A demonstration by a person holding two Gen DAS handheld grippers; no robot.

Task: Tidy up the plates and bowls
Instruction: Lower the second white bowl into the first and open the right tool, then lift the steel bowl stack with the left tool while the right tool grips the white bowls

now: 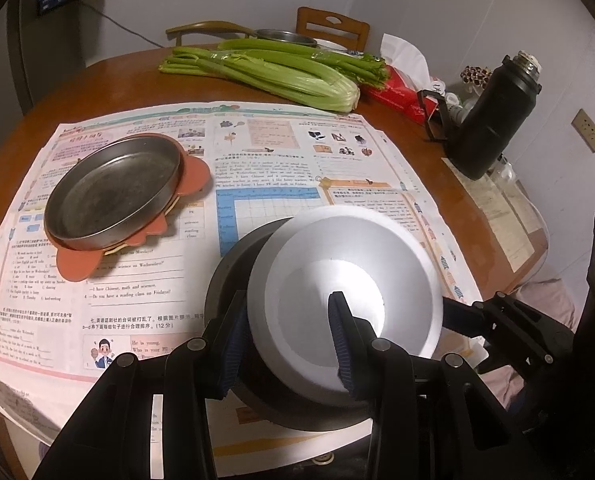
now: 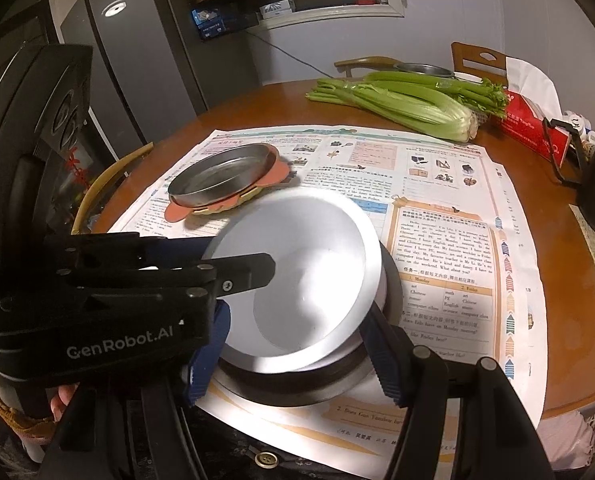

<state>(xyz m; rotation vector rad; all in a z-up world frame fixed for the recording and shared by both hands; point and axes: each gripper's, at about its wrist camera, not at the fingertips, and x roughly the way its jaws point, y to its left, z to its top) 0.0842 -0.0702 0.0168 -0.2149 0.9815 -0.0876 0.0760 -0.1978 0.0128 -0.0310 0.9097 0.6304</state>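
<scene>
Glare washes out the inside of the white bowl (image 1: 339, 280), so its depth is hard to read, and the dark bowl (image 1: 233, 280) under it shows only as a rim and part of a wall. Both sit nested on the printed sheets (image 1: 257, 152) at the near edge of the round wooden counter (image 1: 113, 76). The left gripper (image 1: 287, 336) points steeply down with its jaws clenched on the white bowl's wall, one blue pad inside and one outside. The right gripper (image 2: 297, 340) comes in beside it, jaws grasping the dark bowl from either side. Farther left, a metal pan (image 1: 113, 192) rests on an orange plate (image 1: 195, 174). Celery (image 1: 269, 72), a red tissue box (image 1: 397, 92) and a black flask (image 1: 493, 116) lie beyond; a grey fridge (image 2: 137, 64) stands behind.
</scene>
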